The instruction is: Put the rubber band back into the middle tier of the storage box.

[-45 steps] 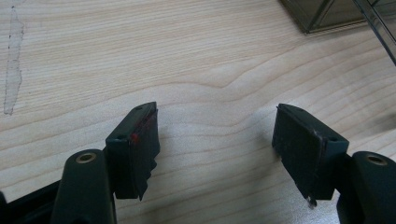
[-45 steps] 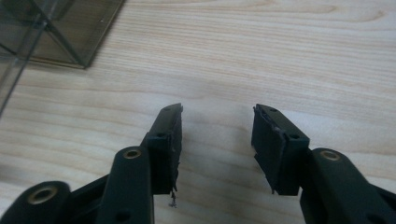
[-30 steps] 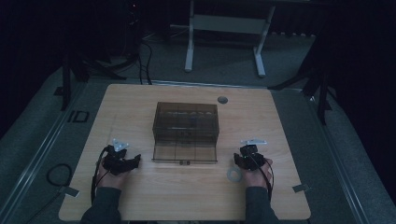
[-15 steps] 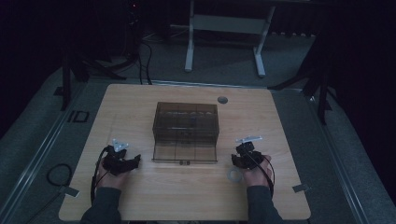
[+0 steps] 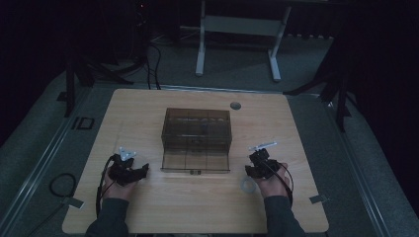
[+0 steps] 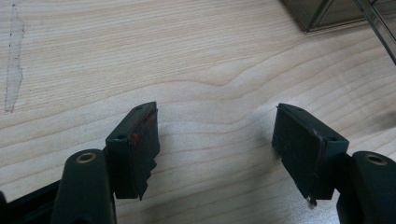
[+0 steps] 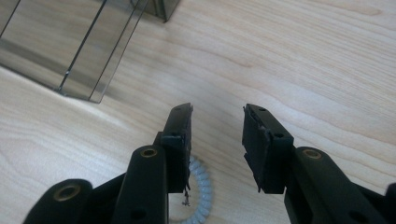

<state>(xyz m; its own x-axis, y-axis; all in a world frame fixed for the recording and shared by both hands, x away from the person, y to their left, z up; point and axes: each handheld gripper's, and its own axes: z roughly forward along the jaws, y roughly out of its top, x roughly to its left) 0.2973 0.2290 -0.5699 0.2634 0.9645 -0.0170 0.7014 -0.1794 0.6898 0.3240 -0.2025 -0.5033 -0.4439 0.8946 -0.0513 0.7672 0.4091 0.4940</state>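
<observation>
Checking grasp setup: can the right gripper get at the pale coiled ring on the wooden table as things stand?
Probably yes. The right gripper has open, empty jaws, and the pale coiled ring lies on bare wooden table just beneath them, with nothing between. The clear brown plastic box sits off to the side.

The right gripper point(image 5: 254, 167) is lifting a little off the table point(image 5: 148, 106) near its right front part, its body now sitting slightly farther from the front edge in the high view than a second ago. The pale coiled ring point(image 5: 247, 186) is showing more plainly on the wood just in front of the gripper, nearer the front edge; in the right gripper view the ring point(image 7: 201, 189) is lying under the parted jaws, not pressed between them.
</observation>
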